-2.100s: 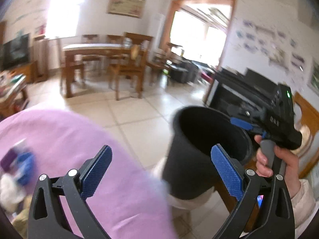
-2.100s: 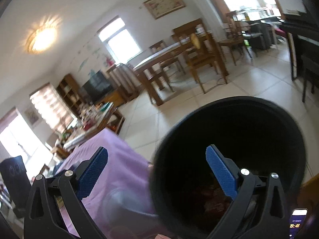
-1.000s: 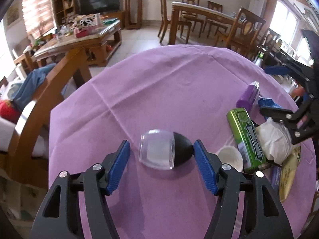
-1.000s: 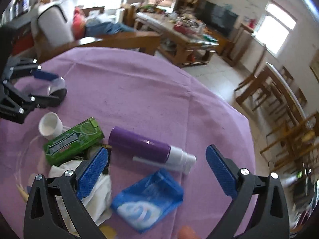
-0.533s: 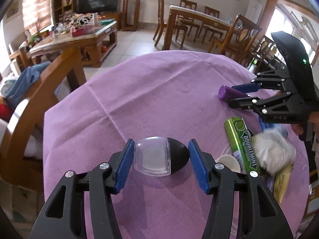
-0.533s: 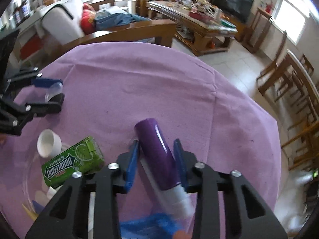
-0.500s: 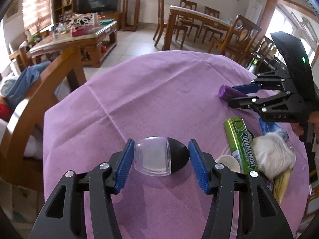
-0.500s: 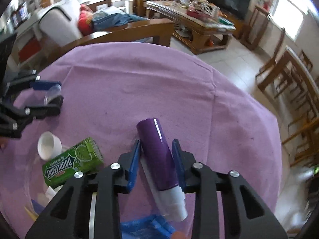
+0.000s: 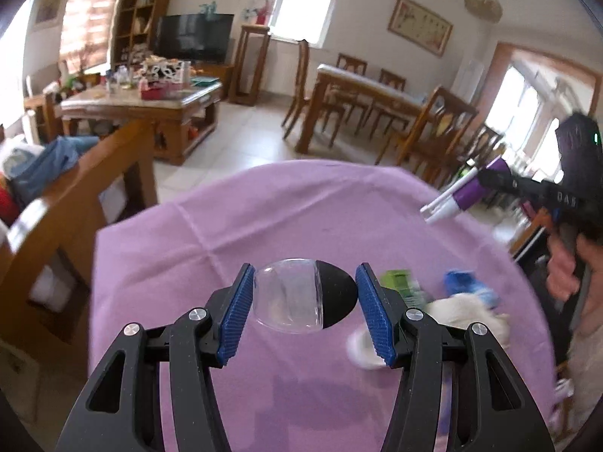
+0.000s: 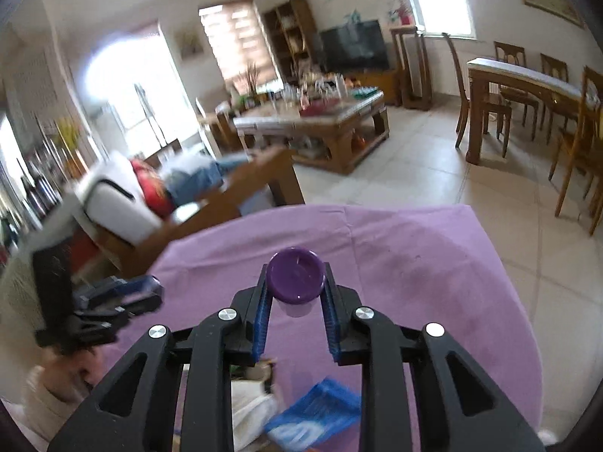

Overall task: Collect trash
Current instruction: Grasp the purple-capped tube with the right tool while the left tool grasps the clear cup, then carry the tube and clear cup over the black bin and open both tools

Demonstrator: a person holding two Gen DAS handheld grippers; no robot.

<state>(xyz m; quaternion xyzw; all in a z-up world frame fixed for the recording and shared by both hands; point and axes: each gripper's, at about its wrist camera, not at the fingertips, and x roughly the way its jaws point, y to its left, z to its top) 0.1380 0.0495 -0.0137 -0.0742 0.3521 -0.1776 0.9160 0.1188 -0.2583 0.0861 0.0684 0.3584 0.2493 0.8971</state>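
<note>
Your left gripper (image 9: 301,309) is clamped on a small container (image 9: 301,297) with a clear body and a black end, lying sideways between the blue pads; the left pad presses the clear side and the right pad sits against the black end, and the container hangs above the purple tablecloth (image 9: 226,226), its shadow falling on the cloth below. Your right gripper (image 10: 296,312) has just been closing and now pinches a purple tube (image 10: 296,275), end-on to its camera. In the left view that tube (image 9: 467,192) is lifted clear of the tablecloth, over its far right edge, white nozzle pointing left. The rest of the trash lies on the right side of the tablecloth: a green packet (image 9: 399,282), a blue wrapper (image 9: 467,286), a crumpled white tissue (image 9: 463,316) and a small white cup (image 9: 361,346), all blurred. Your right hand (image 9: 569,263) grips its handle beyond the tablecloth's right edge.
</note>
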